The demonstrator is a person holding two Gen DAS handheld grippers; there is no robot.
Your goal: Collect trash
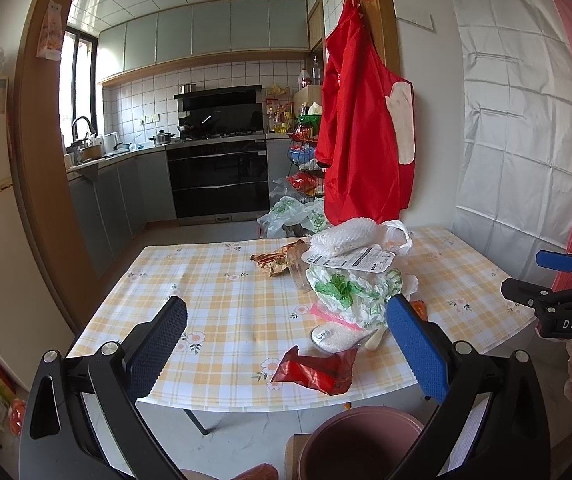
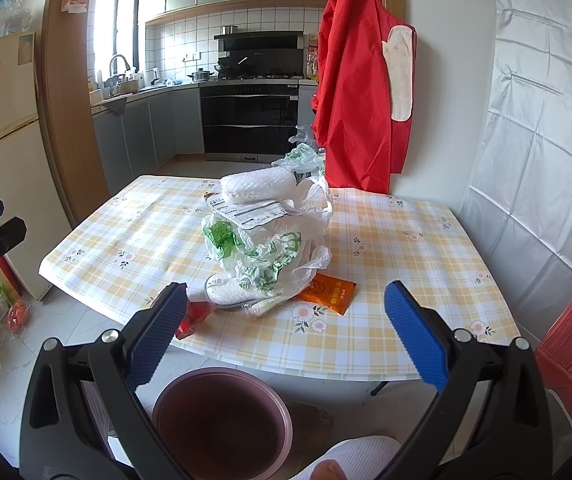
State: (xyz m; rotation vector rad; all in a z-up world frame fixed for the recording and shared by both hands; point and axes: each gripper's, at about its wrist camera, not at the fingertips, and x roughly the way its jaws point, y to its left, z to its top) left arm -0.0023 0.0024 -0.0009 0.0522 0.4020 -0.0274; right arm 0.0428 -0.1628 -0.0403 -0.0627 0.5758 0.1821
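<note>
Trash collection, status: barely begun, by the look of the table.

- Left gripper (image 1: 286,344): spread wide, nothing between the pads, poised above the near table edge.
- Gold-brown wrapper (image 1: 276,261): far-left of the clutter, flat on the checked tablecloth (image 1: 206,280); uncollected.
- Red wrapper (image 1: 318,370): crumpled at the near edge, closest to the left gripper; uncollected. Likely first pick.
- White round lid or dish (image 2: 228,292): near edge, tucked partly under the bag pile; contents unclear.
- Green-printed plastic bag (image 2: 264,250): centre of table, heaped, with a labelled white package (image 2: 252,210) and a bubble-wrap roll (image 2: 258,186) stacked on top; all uncollected.
- Orange sachet (image 2: 330,290): flat beside the bag pile, right side; uncollected.
- Right gripper (image 2: 286,344): spread wide, holding nothing, poised over the bin.
- Pink bin (image 2: 222,428): on the floor below the near table edge; interior as far as visible dark and without trash.

Remaining: every listed item.
</note>
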